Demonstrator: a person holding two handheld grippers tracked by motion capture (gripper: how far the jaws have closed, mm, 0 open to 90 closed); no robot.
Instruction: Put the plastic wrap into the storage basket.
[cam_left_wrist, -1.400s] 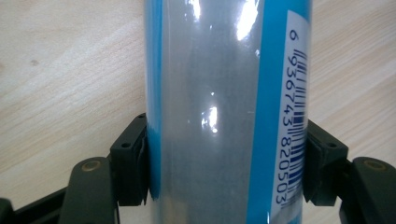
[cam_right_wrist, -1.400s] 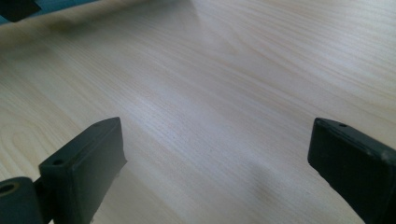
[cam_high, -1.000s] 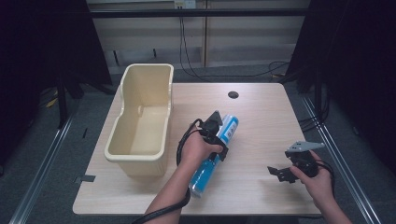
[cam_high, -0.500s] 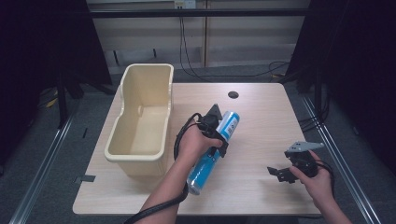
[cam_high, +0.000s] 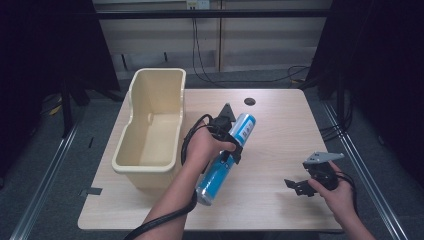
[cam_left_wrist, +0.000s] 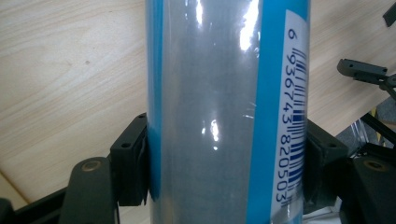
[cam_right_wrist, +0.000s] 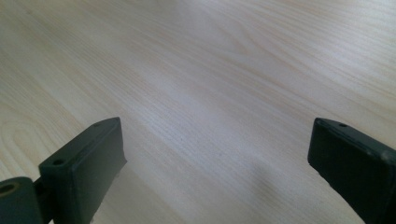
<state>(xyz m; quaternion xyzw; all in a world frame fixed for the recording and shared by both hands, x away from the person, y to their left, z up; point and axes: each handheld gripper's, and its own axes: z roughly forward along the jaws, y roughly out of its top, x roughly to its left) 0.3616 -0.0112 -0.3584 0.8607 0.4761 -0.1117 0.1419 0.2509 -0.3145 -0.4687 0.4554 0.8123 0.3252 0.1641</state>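
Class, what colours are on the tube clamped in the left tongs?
Blue and silvery grey tube, with a white barcode strip; best seen in the left gripper view.

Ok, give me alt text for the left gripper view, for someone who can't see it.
A blue and silver tube with a barcode stands upright, clamped between the left tongs and held above a pale wooden table.
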